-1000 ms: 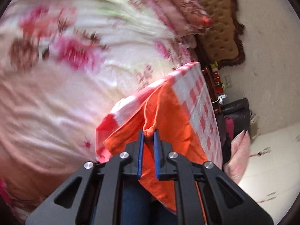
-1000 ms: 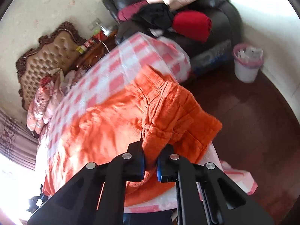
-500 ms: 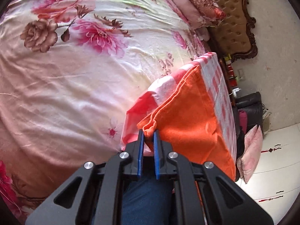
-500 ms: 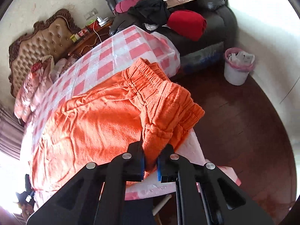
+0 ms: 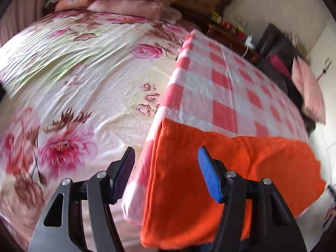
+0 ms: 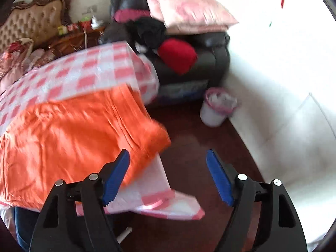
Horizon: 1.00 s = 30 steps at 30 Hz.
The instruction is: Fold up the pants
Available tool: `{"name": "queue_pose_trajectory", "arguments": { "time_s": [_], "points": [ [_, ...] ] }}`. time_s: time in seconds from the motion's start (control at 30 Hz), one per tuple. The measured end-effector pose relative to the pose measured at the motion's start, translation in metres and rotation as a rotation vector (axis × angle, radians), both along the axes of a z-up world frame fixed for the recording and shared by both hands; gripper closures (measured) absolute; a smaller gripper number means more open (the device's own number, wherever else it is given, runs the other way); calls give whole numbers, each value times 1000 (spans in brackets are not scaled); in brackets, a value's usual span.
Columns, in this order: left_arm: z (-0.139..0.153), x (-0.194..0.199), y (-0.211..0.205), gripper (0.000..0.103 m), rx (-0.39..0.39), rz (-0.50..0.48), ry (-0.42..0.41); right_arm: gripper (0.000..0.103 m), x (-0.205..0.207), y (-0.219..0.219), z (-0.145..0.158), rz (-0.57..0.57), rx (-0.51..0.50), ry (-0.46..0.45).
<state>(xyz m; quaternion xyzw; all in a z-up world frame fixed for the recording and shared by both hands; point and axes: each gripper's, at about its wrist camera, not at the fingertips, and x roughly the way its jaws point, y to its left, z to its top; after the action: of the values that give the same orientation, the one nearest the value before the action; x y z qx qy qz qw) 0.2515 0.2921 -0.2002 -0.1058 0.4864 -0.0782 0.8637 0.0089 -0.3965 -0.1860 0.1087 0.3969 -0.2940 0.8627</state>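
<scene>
The orange pants lie spread flat on the table's red-and-white checked cloth, along its near edge, with one end draped over the corner beside the floral bedspread and the elastic waistband end at the corner nearest the dark wooden floor. The left gripper hangs above the draped end with its jaws having just been opening; they stand well apart, the cloth lies below the gap and neither blue pad presses on it. The right gripper has likewise just been opening and now stands wide, holding nothing; its left pad sits over the edge of the pants and its other pad over bare floor. Both views are smeared by motion. Beyond the table a black leather armchair carries pink cushions and a red bundle, and a white bin with a pink liner stands by the wall
</scene>
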Motion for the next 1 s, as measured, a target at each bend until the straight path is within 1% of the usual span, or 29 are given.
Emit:
{"name": "queue_pose_trajectory", "arguments": {
  "time_s": [0.07, 0.13, 0.17, 0.2, 0.27, 0.3, 0.37, 0.4, 0.47, 0.57, 0.6, 0.67, 0.8, 0.9, 0.97, 1.0],
  "points": [
    [-3, 15, -3, 50, 38, -41, 27, 24, 23, 2, 6, 43, -17, 13],
    [-10, 23, -12, 72, 84, -100, 74, 22, 53, 5, 9, 99, -40, 14],
    [-11, 23, -18, 73, 148, -131, 75, 21, 71, 4, 8, 120, -60, 38],
    [-11, 23, -21, 73, 174, -151, 77, 20, 85, 4, 8, 133, -60, 49],
    [-12, 25, -20, 80, 175, -152, 96, 20, 109, -3, 5, 159, -17, 58],
    [-11, 25, -20, 90, 176, -167, 101, 19, 123, -10, 2, 149, -3, 76],
    [-10, 25, -25, 90, 203, -196, 106, 19, 145, -22, -3, 170, 34, 92],
    [-10, 26, -27, 90, 220, -206, 108, 19, 153, -29, -6, 167, 45, 103],
    [-10, 29, -26, 91, 224, -205, 118, 19, 167, -46, -14, 145, 66, 140],
    [-7, 31, -28, 91, 222, -197, 121, 19, 174, -81, -19, 112, 146, 120],
    [-6, 32, -29, 91, 226, -197, 123, 18, 175, -95, -23, 127, 226, 118],
    [-6, 32, -30, 91, 233, -198, 127, 18, 179, -104, -30, 164, 295, 142],
    [-6, 33, -29, 91, 224, -197, 134, 18, 193, -100, -44, 295, 374, 214],
    [-5, 33, -29, 91, 218, -192, 140, 18, 203, -92, -57, 337, 362, 296],
    [-5, 33, -30, 91, 220, -190, 140, 30, 205, -84, -63, 378, 377, 322],
    [-5, 33, -30, 91, 221, -189, 141, 39, 204, -78, -65, 389, 349, 340]
  ]
}}
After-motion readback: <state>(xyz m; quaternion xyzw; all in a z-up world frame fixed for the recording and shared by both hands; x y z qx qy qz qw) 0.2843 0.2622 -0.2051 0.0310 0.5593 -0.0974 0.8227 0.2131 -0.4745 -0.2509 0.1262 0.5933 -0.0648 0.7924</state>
